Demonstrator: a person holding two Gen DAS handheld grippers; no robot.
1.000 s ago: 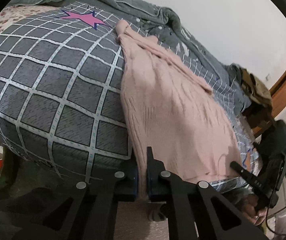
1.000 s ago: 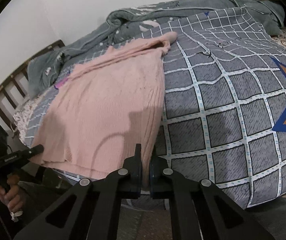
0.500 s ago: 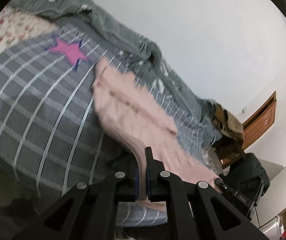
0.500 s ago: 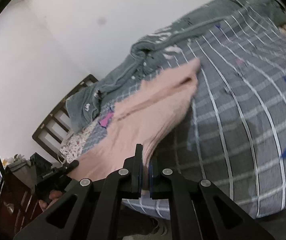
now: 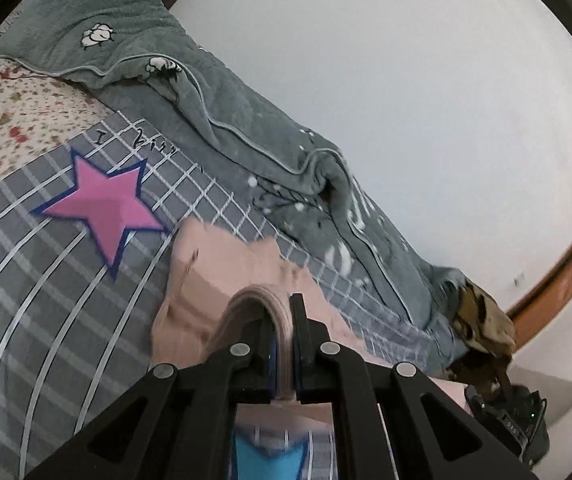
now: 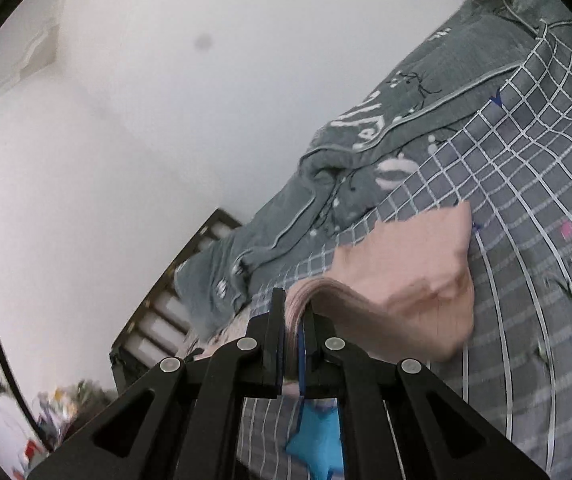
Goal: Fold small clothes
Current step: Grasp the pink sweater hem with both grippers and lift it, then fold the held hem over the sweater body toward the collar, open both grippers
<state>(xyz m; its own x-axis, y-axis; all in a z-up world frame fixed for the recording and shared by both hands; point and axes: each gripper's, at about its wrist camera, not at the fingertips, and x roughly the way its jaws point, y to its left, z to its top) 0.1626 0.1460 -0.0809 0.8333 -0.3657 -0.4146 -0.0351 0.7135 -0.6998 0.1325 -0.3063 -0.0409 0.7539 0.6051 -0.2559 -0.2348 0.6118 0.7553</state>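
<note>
A pink knit garment (image 5: 221, 276) lies on the grey checked bedspread (image 5: 45, 280). My left gripper (image 5: 283, 320) is shut on the garment's hem, and the cloth arches up over the fingers. The same garment shows in the right wrist view (image 6: 414, 280). My right gripper (image 6: 294, 320) is shut on the other hem corner, with the cloth bent forward over itself. Both grippers hold the hem lifted above the bed, toward the garment's far end.
A grey-green quilt (image 5: 245, 120) is bunched along the white wall behind the garment. A pink star (image 5: 105, 204) is printed on the bedspread at left. A floral sheet (image 5: 9, 120) lies far left. A dark slatted bed frame (image 6: 173, 308) shows in the right wrist view.
Both grippers lifted the hem from the bed's near edge and carried it up and forward over the garment. The garment went from lying flat to being bent over itself.
</note>
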